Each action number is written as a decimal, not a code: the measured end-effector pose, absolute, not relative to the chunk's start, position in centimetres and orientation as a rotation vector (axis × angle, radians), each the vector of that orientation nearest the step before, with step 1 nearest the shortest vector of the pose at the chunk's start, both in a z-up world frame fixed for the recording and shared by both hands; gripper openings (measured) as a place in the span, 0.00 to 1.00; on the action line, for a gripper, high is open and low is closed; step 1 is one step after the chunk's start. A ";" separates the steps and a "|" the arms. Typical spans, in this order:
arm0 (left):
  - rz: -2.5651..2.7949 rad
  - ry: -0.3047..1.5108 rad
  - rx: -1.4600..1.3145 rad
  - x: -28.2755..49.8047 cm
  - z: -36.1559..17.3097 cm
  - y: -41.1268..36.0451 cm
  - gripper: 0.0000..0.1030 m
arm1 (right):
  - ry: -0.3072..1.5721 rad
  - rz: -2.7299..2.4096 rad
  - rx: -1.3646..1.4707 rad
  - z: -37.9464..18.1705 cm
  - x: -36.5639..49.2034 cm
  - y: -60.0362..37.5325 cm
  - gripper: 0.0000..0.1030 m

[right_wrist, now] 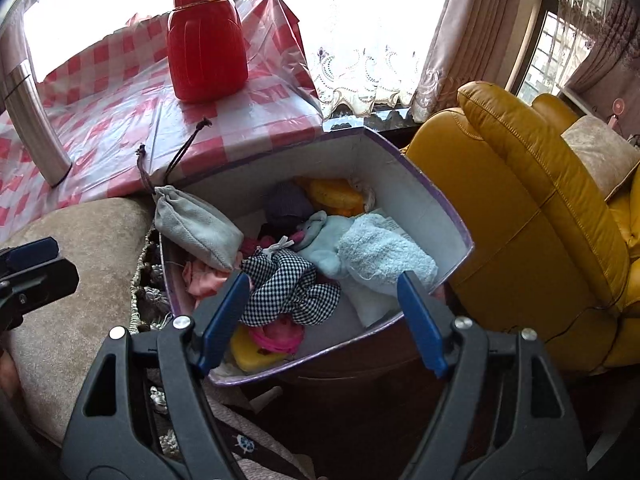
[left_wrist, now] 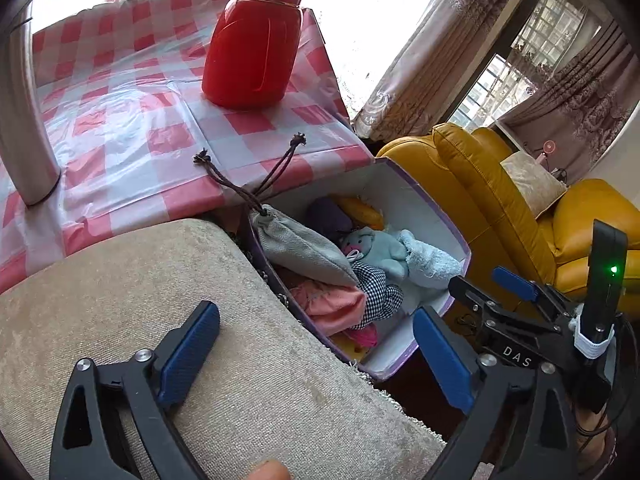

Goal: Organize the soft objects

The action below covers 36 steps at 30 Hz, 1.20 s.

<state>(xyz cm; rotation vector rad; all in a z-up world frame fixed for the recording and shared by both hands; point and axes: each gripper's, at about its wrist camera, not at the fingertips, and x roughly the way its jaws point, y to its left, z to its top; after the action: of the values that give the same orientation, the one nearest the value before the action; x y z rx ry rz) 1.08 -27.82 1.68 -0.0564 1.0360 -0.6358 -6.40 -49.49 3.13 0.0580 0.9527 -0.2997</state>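
Note:
A white box with a purple rim (left_wrist: 424,200) (right_wrist: 424,196) holds several soft things: a grey drawstring pouch (left_wrist: 300,246) (right_wrist: 198,232) leaning over its left wall, a light blue plush toy (left_wrist: 378,250) (right_wrist: 320,240), a blue towel (left_wrist: 430,260) (right_wrist: 384,256), a black-and-white checked cloth (left_wrist: 378,292) (right_wrist: 288,288) and a pink cloth (left_wrist: 332,304) (right_wrist: 204,280). My left gripper (left_wrist: 316,356) is open and empty above the beige cushion (left_wrist: 160,320). My right gripper (right_wrist: 324,320) is open and empty just in front of the box, and also shows in the left wrist view (left_wrist: 520,292).
A red flask (left_wrist: 256,40) (right_wrist: 206,40) stands on a red-checked table (left_wrist: 120,100) (right_wrist: 120,92) behind the box. A metal cylinder (left_wrist: 20,120) stands at the table's left. A yellow leather armchair (left_wrist: 500,200) (right_wrist: 520,220) is right of the box.

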 end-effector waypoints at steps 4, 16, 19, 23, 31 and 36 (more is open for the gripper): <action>-0.624 1.035 -0.046 1.0 1.6 -28.1 0.95 | 0.958 -0.301 0.066 3.0 -6.4 -49.6 0.76; -0.621 1.035 -0.052 1.2 1.5 -28.0 0.95 | 0.966 -0.304 0.077 2.9 -6.3 -49.7 0.76; -0.621 1.035 -0.052 1.2 1.5 -28.0 0.95 | 0.967 -0.305 0.078 2.9 -6.3 -49.7 0.76; -0.621 1.035 -0.051 1.2 1.5 -28.0 0.95 | 0.968 -0.304 0.078 2.9 -6.3 -49.7 0.76; -0.621 1.035 -0.051 1.2 1.5 -28.0 0.95 | 0.971 -0.302 0.082 2.8 -6.3 -49.7 0.76; -0.622 1.035 -0.051 1.2 1.5 -28.0 0.95 | 0.972 -0.305 0.086 2.8 -6.3 -49.7 0.76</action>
<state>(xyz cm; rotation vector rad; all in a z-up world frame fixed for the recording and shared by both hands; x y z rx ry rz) 1.17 -28.00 1.46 -0.0510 1.0350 -0.6215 -6.28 -49.74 2.84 0.0857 0.9716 -0.3047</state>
